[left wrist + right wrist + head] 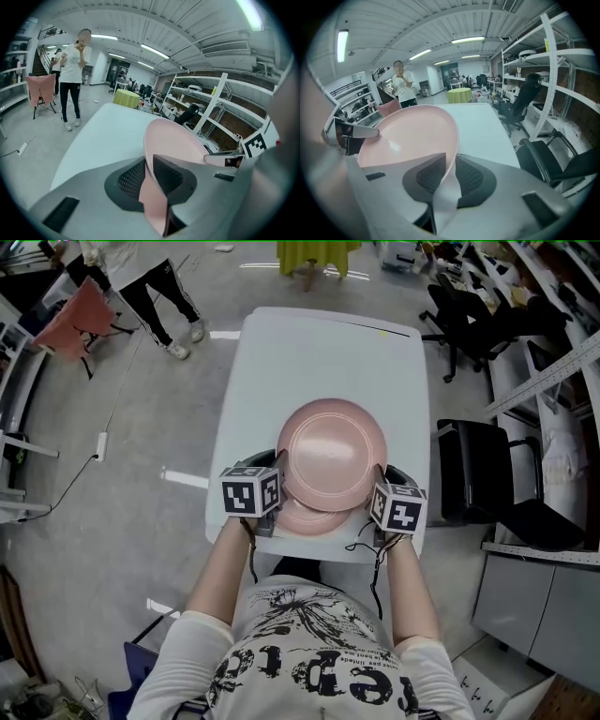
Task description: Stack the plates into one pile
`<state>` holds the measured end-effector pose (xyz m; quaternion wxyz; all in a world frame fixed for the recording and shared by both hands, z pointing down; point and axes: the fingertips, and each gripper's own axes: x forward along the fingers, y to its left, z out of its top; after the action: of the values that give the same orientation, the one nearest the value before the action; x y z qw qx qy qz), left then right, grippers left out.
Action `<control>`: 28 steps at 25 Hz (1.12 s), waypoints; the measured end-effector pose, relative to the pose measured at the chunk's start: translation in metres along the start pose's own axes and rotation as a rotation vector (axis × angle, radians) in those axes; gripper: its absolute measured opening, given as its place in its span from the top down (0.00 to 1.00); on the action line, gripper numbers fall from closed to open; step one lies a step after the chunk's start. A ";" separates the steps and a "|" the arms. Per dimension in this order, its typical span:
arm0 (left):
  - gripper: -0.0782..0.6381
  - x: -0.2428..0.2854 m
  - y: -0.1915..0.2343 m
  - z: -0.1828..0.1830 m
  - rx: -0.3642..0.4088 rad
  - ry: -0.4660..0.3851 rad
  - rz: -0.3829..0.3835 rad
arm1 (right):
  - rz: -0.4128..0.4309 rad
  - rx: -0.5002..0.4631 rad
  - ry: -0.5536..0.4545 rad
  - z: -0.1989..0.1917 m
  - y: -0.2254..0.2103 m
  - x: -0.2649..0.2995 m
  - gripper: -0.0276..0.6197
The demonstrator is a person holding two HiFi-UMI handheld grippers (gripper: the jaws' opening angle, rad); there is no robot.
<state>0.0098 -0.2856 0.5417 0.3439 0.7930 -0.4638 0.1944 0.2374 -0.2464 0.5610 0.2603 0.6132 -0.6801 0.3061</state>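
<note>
A pink plate [330, 454] hangs over the near part of the white table [309, 352], gripped at both sides. My left gripper [274, 486] is shut on its left rim, and my right gripper [379, 486] is shut on its right rim. A second pink plate [309, 518] lies on the table below it, near the front edge, mostly covered. In the left gripper view the plate [171, 140] stands edge-on, its rim pinched by the left gripper [149, 171]. The right gripper view shows the plate's hollow face [412, 136] with its rim in the right gripper [451, 176].
Black office chairs stand to the right of the table [487, 484] and at the far right [464, 315]. A person [150, 287] stands beyond the table's far left, next to a pink-draped chair [80, 320]. Metal shelving [553, 371] lines the right side.
</note>
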 end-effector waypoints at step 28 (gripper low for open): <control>0.80 -0.022 0.054 -0.098 0.092 0.132 0.234 | -0.014 -0.094 0.133 -0.086 0.049 0.013 0.83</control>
<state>-0.0464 -0.2190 0.6151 0.3118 0.7341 -0.5199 0.3059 0.1853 -0.1884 0.6241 0.3356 0.5833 -0.6707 0.3119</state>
